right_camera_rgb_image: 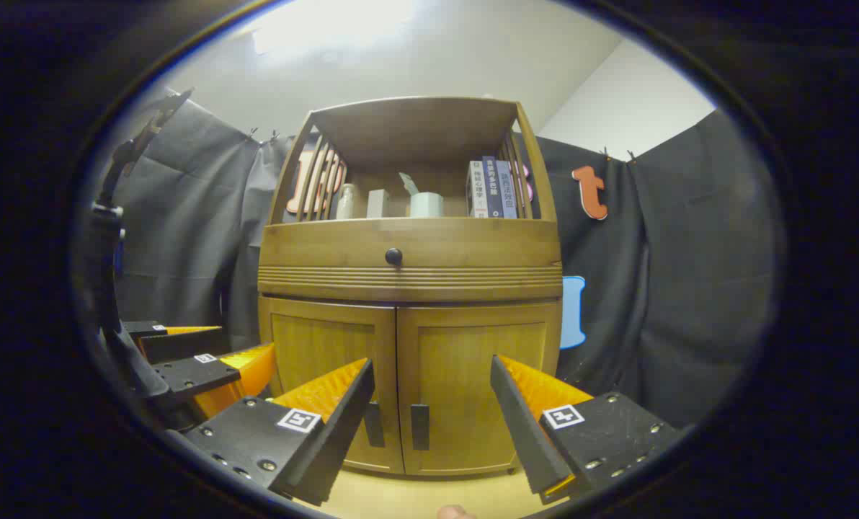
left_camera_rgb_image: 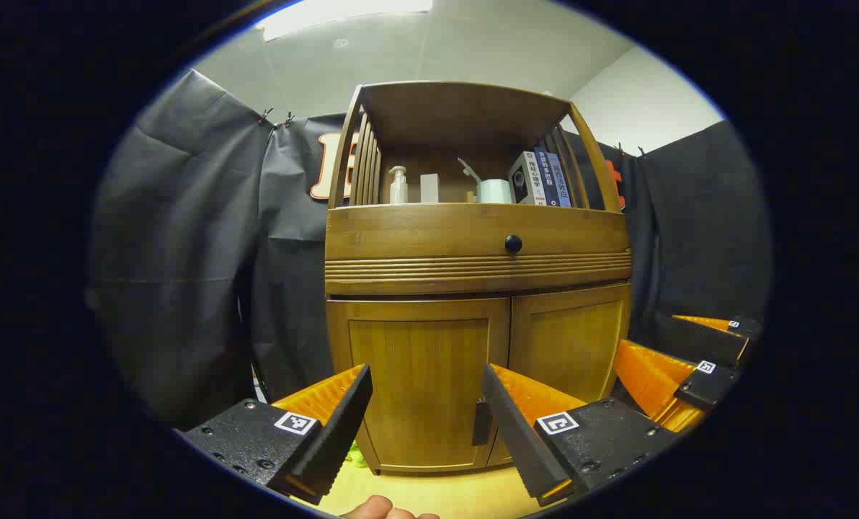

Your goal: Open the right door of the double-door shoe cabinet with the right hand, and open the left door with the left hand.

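Observation:
A wooden shoe cabinet (left_camera_rgb_image: 473, 238) stands ahead with both lower doors closed. The left door (left_camera_rgb_image: 419, 382) and right door (left_camera_rgb_image: 570, 349) meet at a centre seam, each with a dark handle near the bottom. In the right gripper view the left door (right_camera_rgb_image: 328, 375), right door (right_camera_rgb_image: 473, 382), left handle (right_camera_rgb_image: 374, 424) and right handle (right_camera_rgb_image: 419, 427) show clearly. My left gripper (left_camera_rgb_image: 426, 425) is open in front of the left door, short of it. My right gripper (right_camera_rgb_image: 429, 425) is open facing the handles, nothing between its fingers. The right gripper (left_camera_rgb_image: 689, 367) also appears off to the right in the left gripper view.
A drawer with a black knob (left_camera_rgb_image: 513, 244) sits above the doors. The open shelf holds a pump bottle (left_camera_rgb_image: 398, 185), a white cup (left_camera_rgb_image: 494, 190) and books (left_camera_rgb_image: 545, 178). Black cloth walls surround the cabinet. The floor (left_camera_rgb_image: 429, 490) is pale yellow.

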Demonstrator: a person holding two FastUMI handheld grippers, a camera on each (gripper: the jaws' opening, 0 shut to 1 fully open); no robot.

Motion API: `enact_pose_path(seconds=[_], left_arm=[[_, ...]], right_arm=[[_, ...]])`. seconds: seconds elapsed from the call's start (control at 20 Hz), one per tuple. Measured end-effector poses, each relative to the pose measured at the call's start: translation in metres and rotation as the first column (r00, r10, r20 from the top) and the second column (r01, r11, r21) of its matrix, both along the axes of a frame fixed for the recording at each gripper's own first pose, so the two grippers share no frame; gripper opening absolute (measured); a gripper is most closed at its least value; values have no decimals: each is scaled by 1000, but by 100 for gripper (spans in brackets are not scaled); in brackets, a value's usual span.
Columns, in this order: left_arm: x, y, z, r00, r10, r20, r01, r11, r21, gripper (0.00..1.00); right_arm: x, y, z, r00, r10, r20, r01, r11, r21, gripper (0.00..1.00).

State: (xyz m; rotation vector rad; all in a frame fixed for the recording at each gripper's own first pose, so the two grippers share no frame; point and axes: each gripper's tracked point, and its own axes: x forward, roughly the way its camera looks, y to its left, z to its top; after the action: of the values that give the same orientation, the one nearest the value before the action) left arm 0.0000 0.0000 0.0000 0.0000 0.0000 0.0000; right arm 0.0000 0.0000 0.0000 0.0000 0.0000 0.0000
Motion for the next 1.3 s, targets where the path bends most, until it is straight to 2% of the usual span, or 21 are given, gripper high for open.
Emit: enact_pose_path(seconds=[0.55,0.8,1.15,1.3], left_arm=[[3,10,6,999,35,20,-35,999,-8,92],[4,6,12,999,25,39,-24,1000,-12,92],[-6,12,23,996,33,77,-32,999,-6,92],[-12,24,27,994,64,87,-64,998,3,92]], right_arm=[[8,4,-2,1000,11,-11,-11,1000,-6,94],[8,1,-6,1000,1,-19,-2,1000,-11,96],[25,-4,-45,996,-6,-93,5,1000,-14,96],[43,-4,-72,990,-1,-143,-2,1000,-19,96]])
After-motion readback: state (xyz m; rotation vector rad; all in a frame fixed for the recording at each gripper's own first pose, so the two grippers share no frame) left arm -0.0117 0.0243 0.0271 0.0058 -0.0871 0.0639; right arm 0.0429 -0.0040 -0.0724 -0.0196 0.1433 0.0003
